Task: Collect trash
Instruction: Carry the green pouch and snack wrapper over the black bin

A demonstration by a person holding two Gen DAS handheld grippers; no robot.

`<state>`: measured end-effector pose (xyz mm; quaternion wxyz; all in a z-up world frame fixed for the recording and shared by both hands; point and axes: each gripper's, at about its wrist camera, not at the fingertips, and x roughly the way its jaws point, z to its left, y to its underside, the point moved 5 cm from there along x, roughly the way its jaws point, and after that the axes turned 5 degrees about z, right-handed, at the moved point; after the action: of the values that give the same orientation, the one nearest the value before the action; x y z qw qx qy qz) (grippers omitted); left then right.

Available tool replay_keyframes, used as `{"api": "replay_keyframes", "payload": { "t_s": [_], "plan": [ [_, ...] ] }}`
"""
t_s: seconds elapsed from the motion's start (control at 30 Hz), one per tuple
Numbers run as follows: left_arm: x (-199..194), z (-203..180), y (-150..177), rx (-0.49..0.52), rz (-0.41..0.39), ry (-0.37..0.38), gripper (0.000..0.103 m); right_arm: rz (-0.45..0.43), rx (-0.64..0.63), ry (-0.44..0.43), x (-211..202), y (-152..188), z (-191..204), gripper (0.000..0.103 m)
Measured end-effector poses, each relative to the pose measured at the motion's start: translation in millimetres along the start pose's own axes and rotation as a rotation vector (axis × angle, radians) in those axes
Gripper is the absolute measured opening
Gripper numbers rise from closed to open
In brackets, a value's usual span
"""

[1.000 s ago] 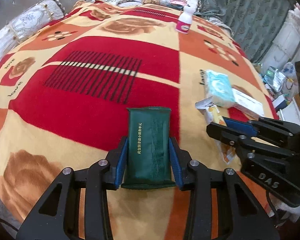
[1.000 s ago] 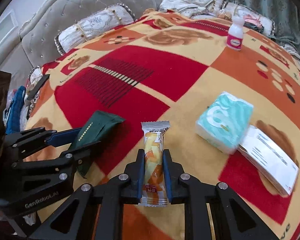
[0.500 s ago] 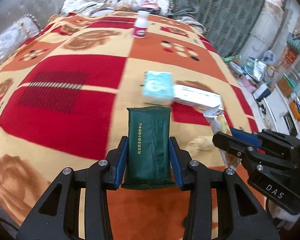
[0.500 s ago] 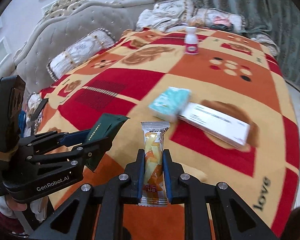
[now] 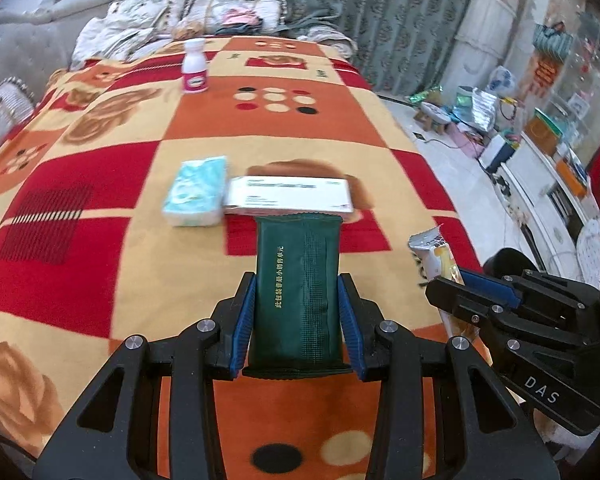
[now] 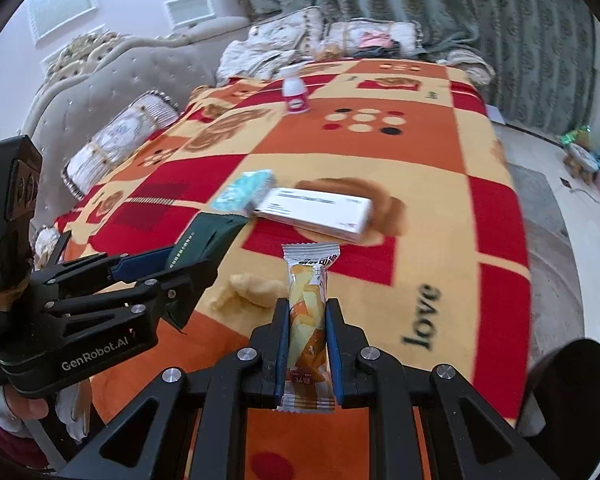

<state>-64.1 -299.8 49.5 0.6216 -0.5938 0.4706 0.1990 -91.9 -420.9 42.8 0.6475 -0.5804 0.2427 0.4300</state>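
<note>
Over the blanket (image 5: pixel 112 248), the left gripper (image 5: pixel 298 312) is clamped on a green packet (image 5: pixel 296 292), the right gripper (image 6: pixel 308 344) on a snack wrapper (image 6: pixel 308 312).

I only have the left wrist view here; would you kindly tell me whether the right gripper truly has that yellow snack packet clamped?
Observer: Yes. In the right wrist view the right gripper has both blue pads pressed flat against the snack packet, which stands upright between them with its lower end sticking out below.
Operator: Thank you. Is anything loose on the blanket between the two grippers? I cannot make it out from here.
Observer: Yes. A pale yellow crumpled scrap lies on the blanket, just left of the snack packet and below the green packet in the left gripper. Neither gripper touches it.
</note>
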Motion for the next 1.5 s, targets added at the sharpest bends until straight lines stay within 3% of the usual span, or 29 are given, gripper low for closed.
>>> {"api": "replay_keyframes", "payload": {
  "t_s": [0.7,1.5],
  "plan": [
    [9.4,-108.5,-5.7,0.168,0.005,0.07,0.037,-0.052,0.198,0.102,-60.5,48.1,-104.3,0.016],
    [22.4,-198.3,7.7,0.301,0.048,0.153,0.037,-0.071,0.332,0.187,-103.7,96.1,-175.1,0.016]
  ]
}}
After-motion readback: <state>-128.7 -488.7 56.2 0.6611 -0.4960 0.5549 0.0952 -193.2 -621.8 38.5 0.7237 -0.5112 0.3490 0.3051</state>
